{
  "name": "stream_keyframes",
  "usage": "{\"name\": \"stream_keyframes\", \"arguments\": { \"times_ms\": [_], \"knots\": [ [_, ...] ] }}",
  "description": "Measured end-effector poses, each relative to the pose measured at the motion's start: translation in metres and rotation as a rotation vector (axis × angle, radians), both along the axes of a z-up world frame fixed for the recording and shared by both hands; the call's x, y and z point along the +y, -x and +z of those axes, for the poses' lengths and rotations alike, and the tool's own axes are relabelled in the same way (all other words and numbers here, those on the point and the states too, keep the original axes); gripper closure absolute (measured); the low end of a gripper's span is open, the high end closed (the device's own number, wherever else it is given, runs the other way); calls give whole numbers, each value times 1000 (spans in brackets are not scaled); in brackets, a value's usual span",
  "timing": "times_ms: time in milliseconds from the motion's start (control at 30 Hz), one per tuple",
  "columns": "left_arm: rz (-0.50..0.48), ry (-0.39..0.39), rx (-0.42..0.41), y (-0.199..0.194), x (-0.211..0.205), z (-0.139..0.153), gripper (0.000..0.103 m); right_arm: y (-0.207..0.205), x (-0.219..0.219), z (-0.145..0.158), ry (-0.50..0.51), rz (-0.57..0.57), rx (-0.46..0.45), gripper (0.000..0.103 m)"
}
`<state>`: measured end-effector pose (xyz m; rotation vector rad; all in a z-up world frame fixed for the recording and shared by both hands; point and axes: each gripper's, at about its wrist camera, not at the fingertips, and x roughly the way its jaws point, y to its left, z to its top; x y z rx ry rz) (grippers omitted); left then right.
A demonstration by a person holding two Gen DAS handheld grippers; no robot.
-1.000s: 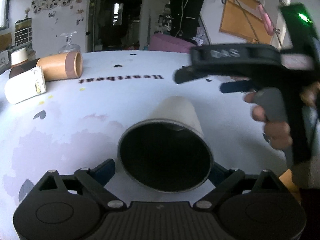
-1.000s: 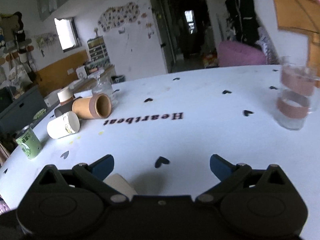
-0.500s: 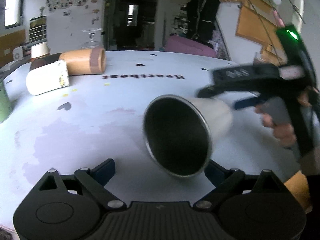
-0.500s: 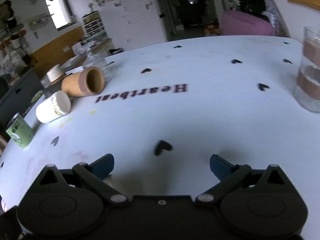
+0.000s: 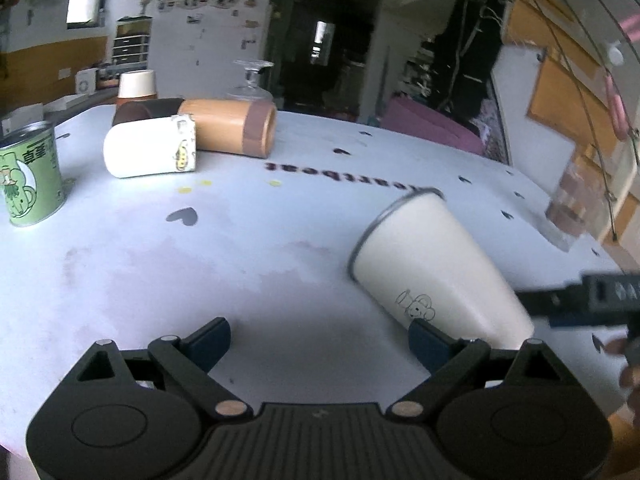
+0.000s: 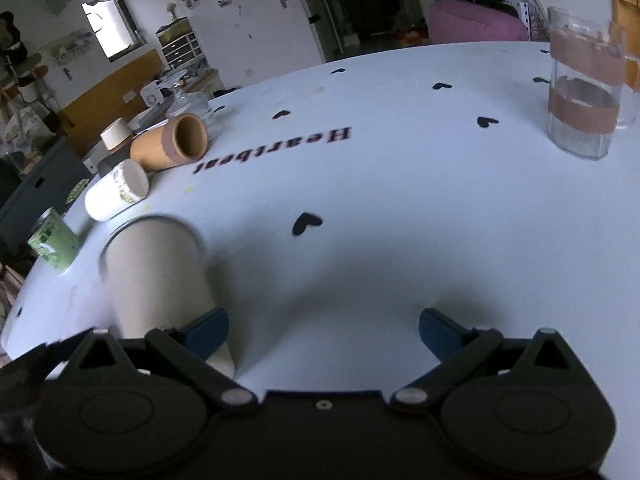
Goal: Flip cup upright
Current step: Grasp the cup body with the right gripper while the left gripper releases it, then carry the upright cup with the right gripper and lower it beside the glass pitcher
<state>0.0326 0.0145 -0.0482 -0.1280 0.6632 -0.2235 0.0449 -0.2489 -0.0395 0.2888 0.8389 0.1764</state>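
A cream cup (image 5: 436, 270) with a metal rim and a small drawing stands tilted on the white table (image 5: 200, 264), mouth up and leaning left. It lies against the right finger of my open left gripper (image 5: 318, 340), not clamped. In the right wrist view the same cup (image 6: 154, 276) is blurred, by the left finger of my open right gripper (image 6: 324, 330). The right gripper's body (image 5: 592, 300) shows at the right edge of the left wrist view.
At the table's far left lie a white mug (image 5: 150, 152), a brown-banded tan cup (image 5: 232, 130) and a dark cup, all on their sides. A green can (image 5: 30, 180) stands near the left edge. A glass jar with tan bands (image 6: 584, 88) stands at the right.
The cup swung from lying with its mouth toward my left camera to tilted nearly upright, mouth up. The left view turned left. The right gripper dropped lower at the right.
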Motion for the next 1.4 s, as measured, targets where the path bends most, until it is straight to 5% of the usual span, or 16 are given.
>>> {"name": "stream_keyframes", "arguments": {
  "times_ms": [300, 467, 633, 800, 1000, 1233, 1400],
  "knots": [
    [29, 34, -28, -2, 6, 5, 7, 7, 7, 4, -13, 31, -8, 0],
    [26, 41, -27, 0, 7, 4, 7, -9, -6, 21, -128, -10, -28, 1],
    [28, 47, -21, 0, 8, 2, 7, -45, 10, 32, -212, 124, 48, 1],
    [20, 44, -16, 0, 8, 0, 7, -79, 42, 35, -194, 294, 141, 2],
    [16, 47, -12, 1, 8, -2, 7, -111, 66, 28, -149, 321, 272, 5],
    [15, 43, -15, 2, 8, -1, 7, -120, 78, 27, -76, 340, 289, 23],
    [15, 43, -21, 4, 8, 1, 7, -111, 74, 34, -38, 341, 240, 25]
  ]
}}
